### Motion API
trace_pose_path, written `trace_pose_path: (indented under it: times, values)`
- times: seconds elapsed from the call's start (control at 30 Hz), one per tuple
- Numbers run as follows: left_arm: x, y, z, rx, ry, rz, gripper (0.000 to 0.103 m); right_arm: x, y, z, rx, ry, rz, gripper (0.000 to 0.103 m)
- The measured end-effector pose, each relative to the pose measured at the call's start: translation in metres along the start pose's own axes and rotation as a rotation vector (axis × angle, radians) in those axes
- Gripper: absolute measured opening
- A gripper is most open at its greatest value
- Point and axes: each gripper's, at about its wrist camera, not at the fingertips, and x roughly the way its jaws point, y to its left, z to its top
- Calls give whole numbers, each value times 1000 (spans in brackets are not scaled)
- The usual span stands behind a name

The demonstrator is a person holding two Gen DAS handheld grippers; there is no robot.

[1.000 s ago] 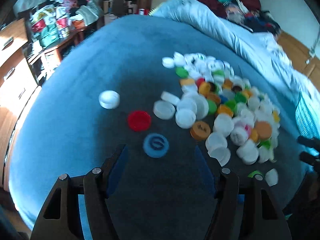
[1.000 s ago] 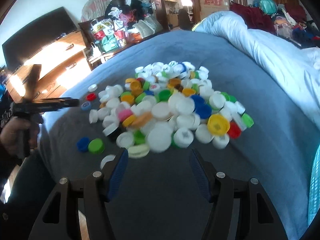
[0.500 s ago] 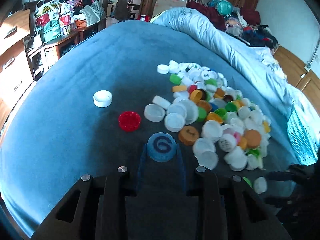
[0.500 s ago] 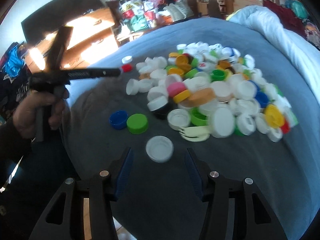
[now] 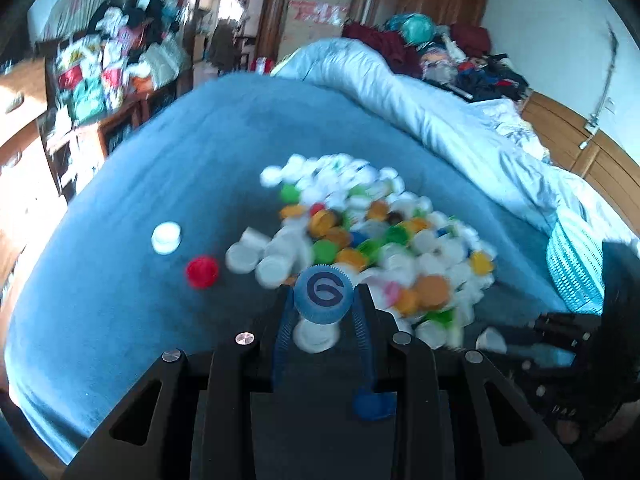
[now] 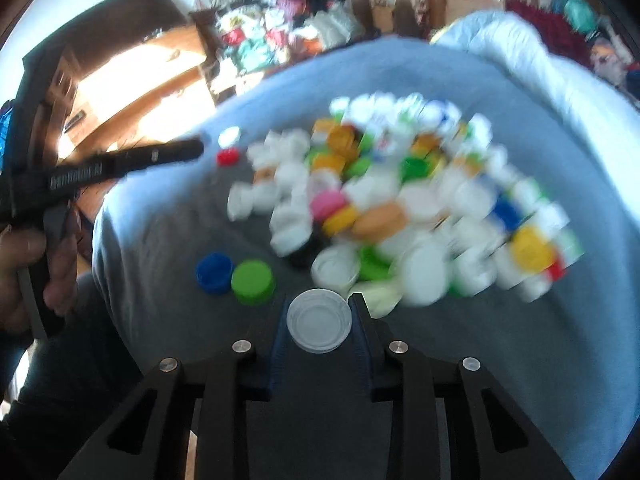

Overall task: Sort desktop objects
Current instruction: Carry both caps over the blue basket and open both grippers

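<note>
We see the cap pile (image 6: 400, 200) smeared by motion blur, single caps indistinct; the white cap (image 5: 316, 334) sits half hidden behind the blue cap (image 5: 323, 294).

The left tongs (image 5: 323, 300) are matte black, built of angular plastic with triangular cut-outs in the frame. Four round silver screw heads sit across the frame, and ribbed blue pads (image 5: 362, 322) line the inner faces of the fingers. The right tongs (image 6: 319, 320) share the same black frame, silver screws and dark blue ribbed pads (image 6: 279, 354). In the right wrist view, the left tool shows a long black bar with pale lettering, too blurred to read. The left hand (image 6: 28, 268) has bare skin, with a dark sleeve behind it.
</note>
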Motion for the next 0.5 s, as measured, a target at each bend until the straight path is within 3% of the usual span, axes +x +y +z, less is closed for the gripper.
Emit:
trace_pose_path:
  times: [0.2,0.5]
  values:
    - [-25,-59,27,44,-85,-28,25,-76,-28,35,36,-141,-172,32]
    - [-47,-152,68,145,-192,-131,25,-155,-87,63,121,-239,-352,32]
